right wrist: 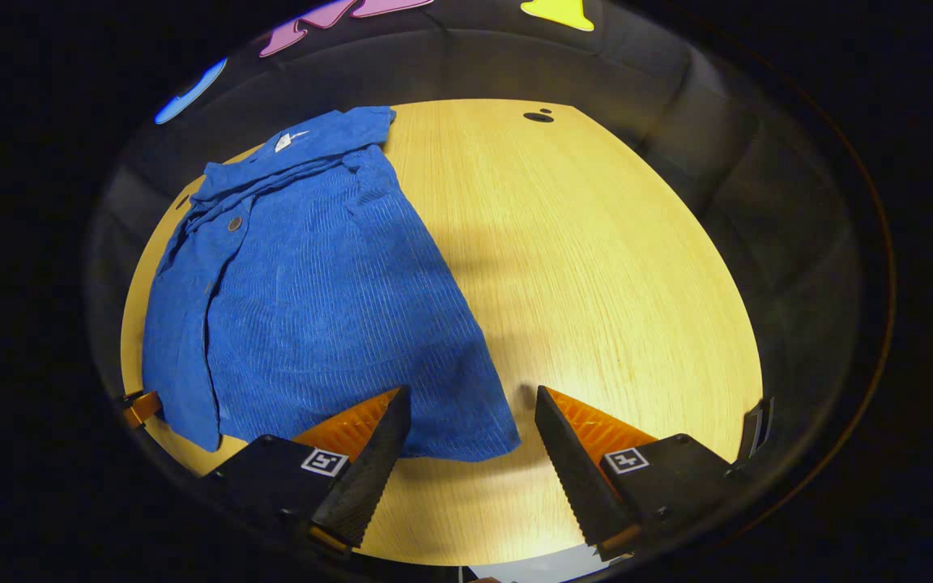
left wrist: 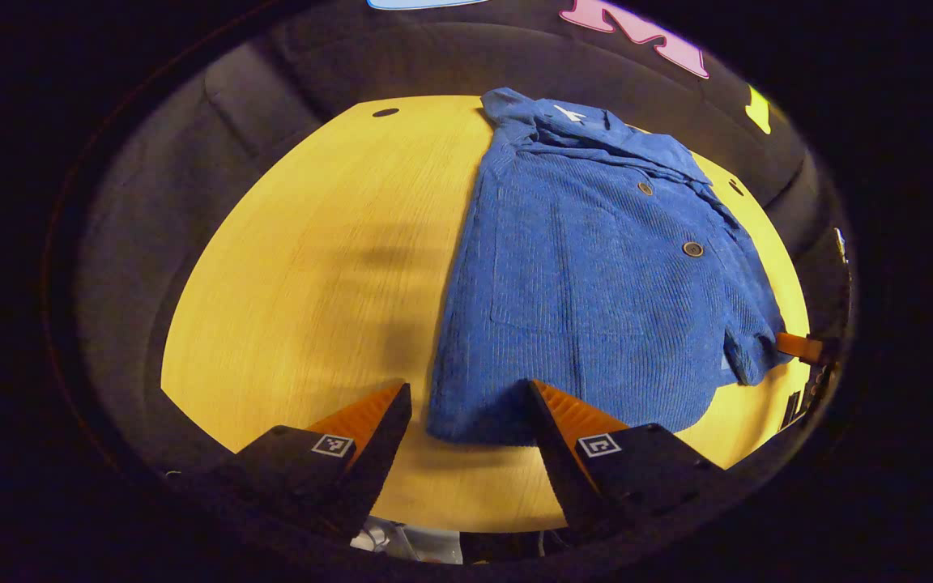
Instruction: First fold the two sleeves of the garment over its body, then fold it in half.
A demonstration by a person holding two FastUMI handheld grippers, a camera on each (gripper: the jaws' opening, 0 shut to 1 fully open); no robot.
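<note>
2 sleeves: both look already folded over the jacket (left wrist: pixel 588 283) body, so I judge the halving fold is in hand.
Jacket: flat on the table (left wrist: pixel 313 267), collar at its far edge, hem nearest.
Left gripper (left wrist: pixel 466 421): jaws spread, empty, at the hem's left corner.
Right gripper (right wrist: pixel 466 421): jaws spread, empty, at the hem's right corner.
Next: pinch both hem corners, carry them toward the collar.

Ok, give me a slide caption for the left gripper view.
Open left gripper poised over the near hem of a blue corduroy shirt lying on the wooden table.
</note>
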